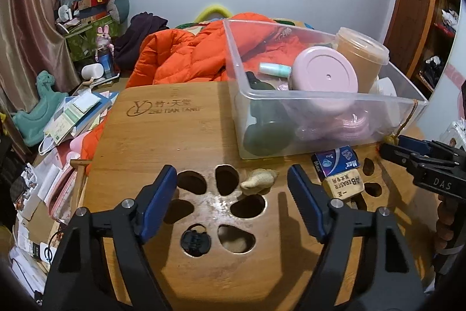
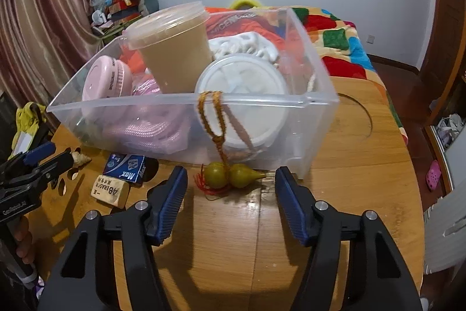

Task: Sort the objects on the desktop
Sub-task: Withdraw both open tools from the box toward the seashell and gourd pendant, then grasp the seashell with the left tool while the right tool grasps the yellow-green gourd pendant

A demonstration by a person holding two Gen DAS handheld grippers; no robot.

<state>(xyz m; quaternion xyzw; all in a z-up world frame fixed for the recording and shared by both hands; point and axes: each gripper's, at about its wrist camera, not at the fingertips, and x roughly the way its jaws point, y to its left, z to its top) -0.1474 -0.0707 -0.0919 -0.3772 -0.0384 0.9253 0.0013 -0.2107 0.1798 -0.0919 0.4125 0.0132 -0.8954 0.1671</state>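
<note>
Our left gripper has its fingers apart and empty; the small shell lies just ahead between them, long axis crosswise, beside the holes in the table. Our right gripper, fingers also apart and empty, faces the gourd charm, crosswise too, its cord hooked over the wall of the clear bin. The bin close behind limits forward room.

We read "4B ERASER" on the beige eraser, "Max" on the blue box, "DAS" on the right gripper, and "TIAN TANG" on the desk.
</note>
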